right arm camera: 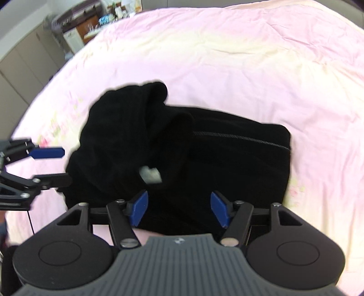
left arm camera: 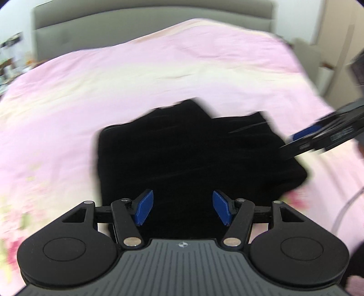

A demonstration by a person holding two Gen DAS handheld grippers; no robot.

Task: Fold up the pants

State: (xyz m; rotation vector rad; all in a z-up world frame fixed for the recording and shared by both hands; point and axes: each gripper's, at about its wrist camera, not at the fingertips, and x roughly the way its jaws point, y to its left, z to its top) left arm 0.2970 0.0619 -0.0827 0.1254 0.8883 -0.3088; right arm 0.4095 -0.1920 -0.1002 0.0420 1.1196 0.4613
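Pants (right arm camera: 182, 150) of soft black knit lie bundled on the bed, near its foot edge, folded into a thick, roughly rectangular pad. The cloth is matte and so dark that the folds barely read. On the right wrist view one end rises in a rounded, lumpy hump with a loose rolled flap, while the other end lies flatter, crossed by a thin grey stitched seam. A small white tag (right arm camera: 150, 174) pokes out of the fold in the middle.

Under them the bedspread (right arm camera: 250, 68) is smooth pink cotton fading to pale yellow, lightly creased, with a faint flower print toward its corners. A grey padded headboard (left arm camera: 147, 18) stands at the far edge, and a cluttered brown cabinet (right arm camera: 88, 25) sits beyond one far corner.

Both tools are black hinged frames with blue rubbery pads. The left gripper (left arm camera: 182, 210) hangs over the near edge of the bundle, jaws spread fairly wide, nothing between them, pads clear of the cloth. The right gripper (right arm camera: 179, 209) is spread about as far, also empty, poised above the near edge. From the right wrist view the left gripper's fingers (right arm camera: 49, 152) stand just off the humped end; whether they brush it I cannot tell.
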